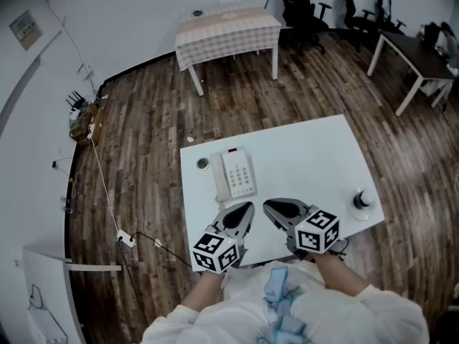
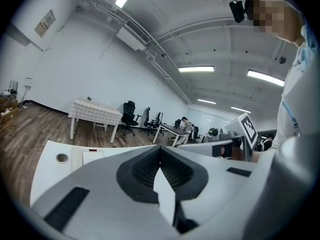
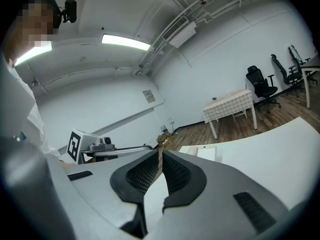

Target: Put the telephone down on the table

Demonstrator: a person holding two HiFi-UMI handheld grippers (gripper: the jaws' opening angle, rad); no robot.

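Note:
A white telephone [image 1: 234, 175] lies flat on the white table [image 1: 308, 160], its handset [image 1: 217, 178] resting in the cradle on its left side. Both grippers hover over the table's near edge, just short of the phone. My left gripper [image 1: 245, 208] points at the phone's near end, its jaws shut with nothing between them [image 2: 160, 150]. My right gripper [image 1: 269, 207] sits beside it to the right, tips together and empty [image 3: 160, 153]. The phone [image 2: 98, 155] appears low and left in the left gripper view, and the telephone [image 3: 204, 151] shows just right of centre in the right gripper view.
A small round cap [image 1: 203, 163] lies left of the phone's far end. A black-and-white knob-like object [image 1: 362, 200] stands near the table's right edge. Beyond are a checked-cloth table [image 1: 228, 27], office chairs [image 1: 301, 6], a dark desk [image 1: 416, 56] and a floor power strip [image 1: 127, 239].

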